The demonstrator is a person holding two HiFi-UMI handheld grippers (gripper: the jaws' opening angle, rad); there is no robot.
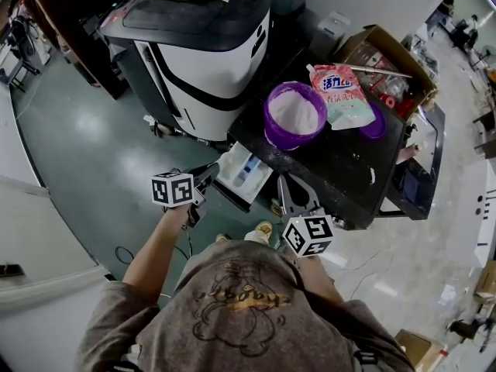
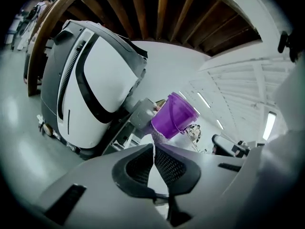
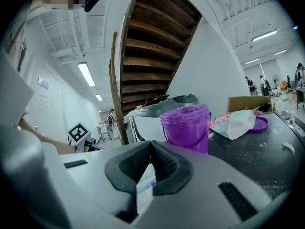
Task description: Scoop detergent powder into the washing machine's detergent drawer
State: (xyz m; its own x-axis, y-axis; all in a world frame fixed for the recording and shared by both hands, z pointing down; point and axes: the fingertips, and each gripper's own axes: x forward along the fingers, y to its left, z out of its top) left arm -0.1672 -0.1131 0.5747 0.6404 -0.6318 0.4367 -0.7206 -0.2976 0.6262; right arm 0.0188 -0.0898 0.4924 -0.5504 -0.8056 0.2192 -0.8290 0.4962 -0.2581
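Head view showed my left gripper (image 1: 209,174) closed and empty, just left of the open detergent drawer (image 1: 242,173). My right gripper (image 1: 285,184) was likewise closed just right of it. The purple powder bucket (image 1: 294,116) stood farther off on the black surface (image 1: 341,169).

Looks like a workshop hall I'm in: bare green floor (image 1: 74,149), strip lights (image 3: 86,74), open wooden stairs (image 3: 152,44), cluttered cardboard box (image 1: 358,43) upper right.
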